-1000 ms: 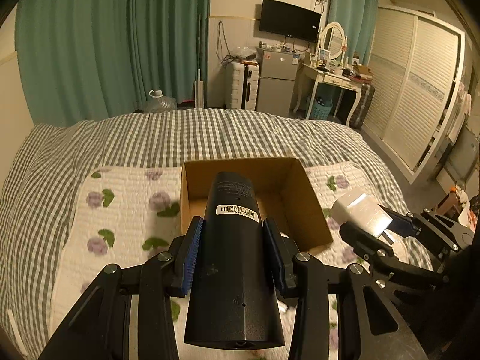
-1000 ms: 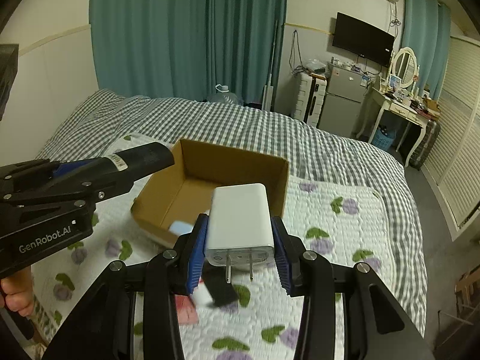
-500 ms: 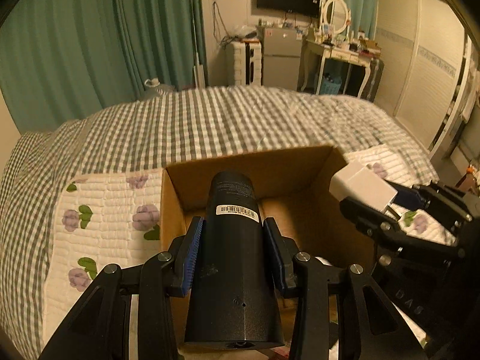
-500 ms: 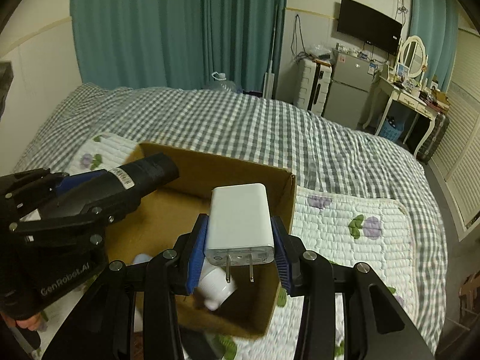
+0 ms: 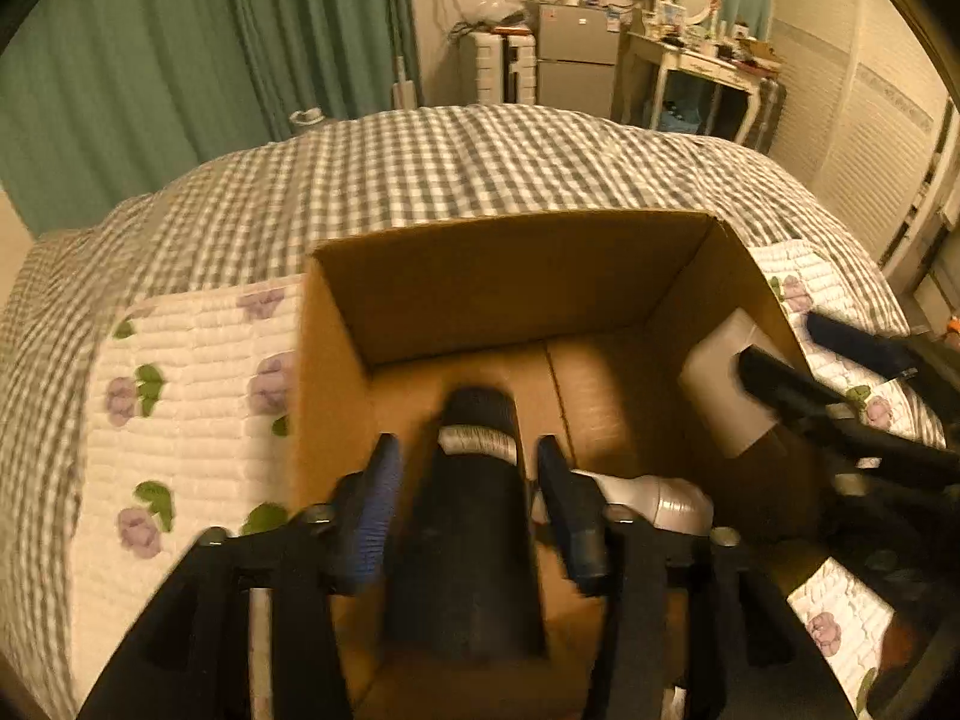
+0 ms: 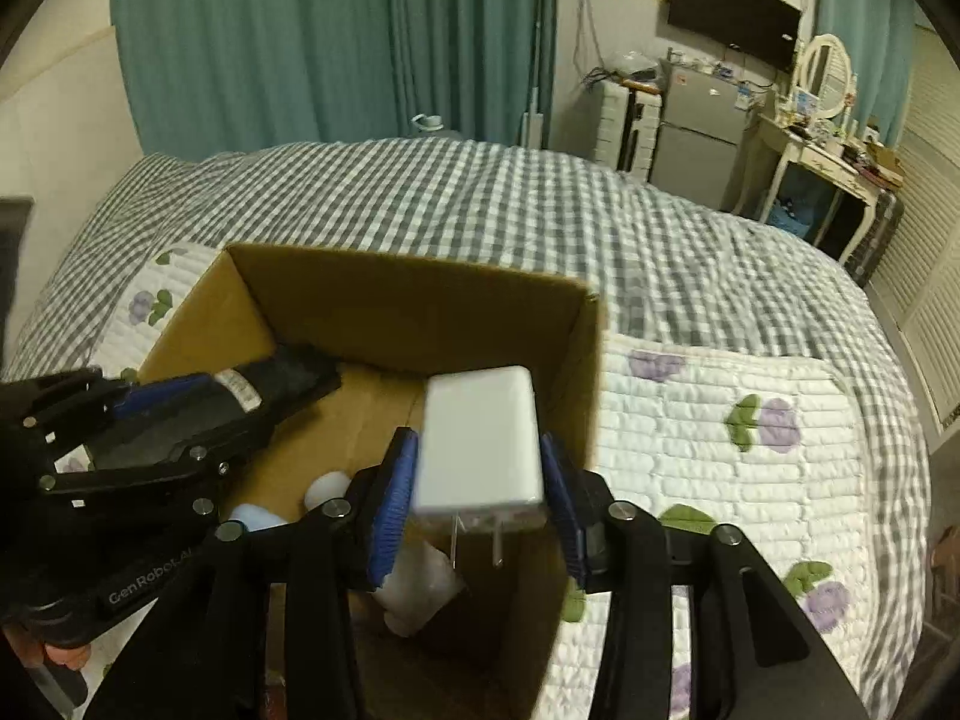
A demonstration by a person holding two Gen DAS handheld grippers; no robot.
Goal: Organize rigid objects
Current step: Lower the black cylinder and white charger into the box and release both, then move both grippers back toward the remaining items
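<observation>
An open cardboard box (image 5: 516,276) (image 6: 414,312) sits on the bed. My left gripper (image 5: 471,468) (image 6: 198,414) is over the box with a black cylinder (image 5: 474,534) (image 6: 270,384) between its pads; the jaws stand wider than the cylinder, with gaps on both sides. My right gripper (image 6: 483,480) is over the box's right side with a white plug charger (image 6: 480,438) (image 5: 720,384) between its pads, slightly tilted, with small gaps beside it. A white bottle (image 5: 654,501) (image 6: 420,582) lies on the box floor.
The box rests on a white quilted mat with purple flowers (image 6: 720,450) (image 5: 192,396) over a grey checked bedspread (image 6: 480,210). A light blue item (image 6: 255,519) lies in the box. Curtains, a fridge and a dressing table stand beyond the bed.
Both grippers moved forward and down over the box. Both sets of jaws widened, so the cylinder and the charger sit loose between the pads.
</observation>
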